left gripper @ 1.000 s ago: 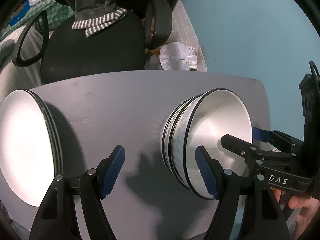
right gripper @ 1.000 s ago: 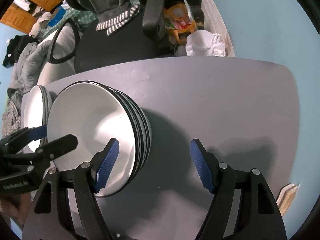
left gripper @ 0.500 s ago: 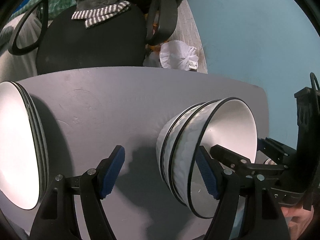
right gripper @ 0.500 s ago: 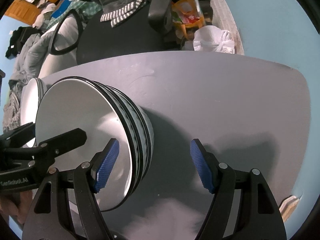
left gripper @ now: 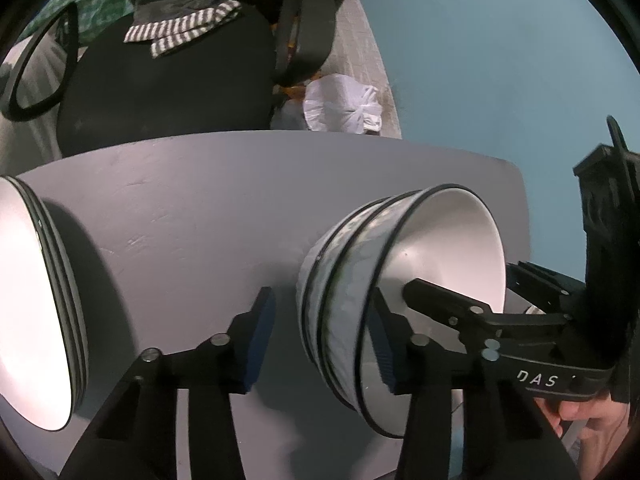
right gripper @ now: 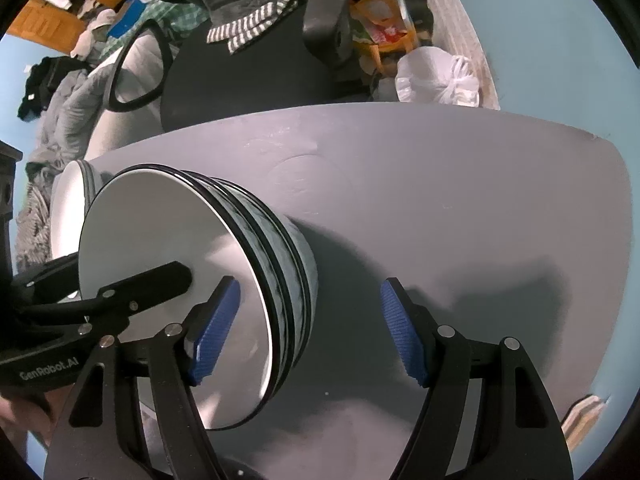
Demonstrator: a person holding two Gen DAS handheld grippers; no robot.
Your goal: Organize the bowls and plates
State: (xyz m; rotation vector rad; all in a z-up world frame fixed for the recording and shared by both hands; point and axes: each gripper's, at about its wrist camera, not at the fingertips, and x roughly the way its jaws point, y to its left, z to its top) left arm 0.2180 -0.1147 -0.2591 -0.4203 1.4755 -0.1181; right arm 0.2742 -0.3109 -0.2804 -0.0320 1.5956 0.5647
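A stack of white, black-rimmed bowls stands on the grey table. My left gripper straddles its near wall, one blue pad inside and the other outside with a gap to the wall; its jaws are closing. My right gripper is open and straddles the same stack's opposite wall, its left pad inside the top bowl. Each gripper shows in the other's view: the right gripper, the left gripper. A stack of white plates sits at the table's left end.
Behind the table stands a black office chair with a grey garment with striped cuffs draped on it. A white plastic bag lies on the floor by the blue wall. A hand holds the right gripper.
My left gripper's jaws have narrowed around the bowl stack's wall. The right gripper's opening is unchanged. The bowls sit a little larger and nearer in both views.
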